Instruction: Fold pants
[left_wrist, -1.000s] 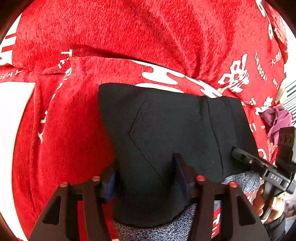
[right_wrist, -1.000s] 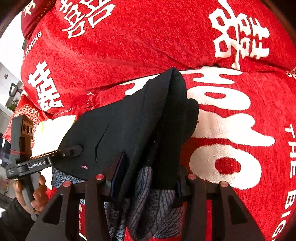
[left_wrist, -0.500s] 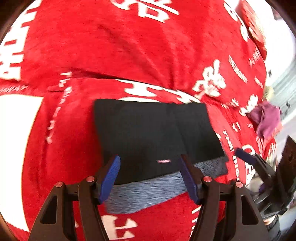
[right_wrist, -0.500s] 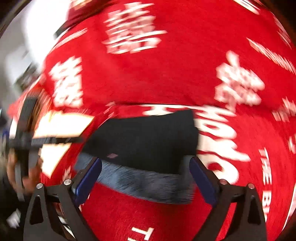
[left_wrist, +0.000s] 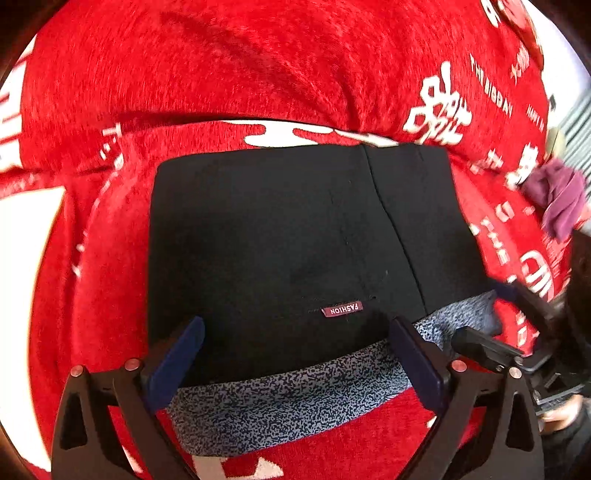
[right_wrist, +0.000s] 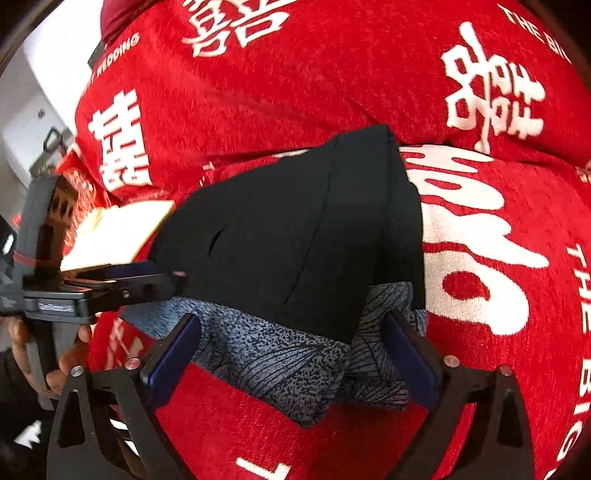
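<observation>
The black pants (left_wrist: 295, 236) lie folded into a compact rectangle on the red cover, with a grey speckled inner layer (left_wrist: 280, 402) showing along the near edge and a small "FASHION" label (left_wrist: 341, 309). My left gripper (left_wrist: 295, 354) is open, its blue pads either side of the near edge, holding nothing. In the right wrist view the pants (right_wrist: 295, 236) lie the same way, with the grey layer (right_wrist: 295, 365) bunched at the near right corner. My right gripper (right_wrist: 291, 354) is open over that edge. The left gripper (right_wrist: 110, 284) shows at the pants' left edge.
A red plush cover with white lettering (left_wrist: 258, 74) drapes the seat and the raised back behind the pants. A purple cloth (left_wrist: 557, 199) lies at the far right. The right gripper (left_wrist: 509, 325) shows at the pants' right corner.
Both grippers were shut on the pants a second ago. They have let go and opened, and the pants now lie flat on the cover. Both grippers drew back and then came close again.
</observation>
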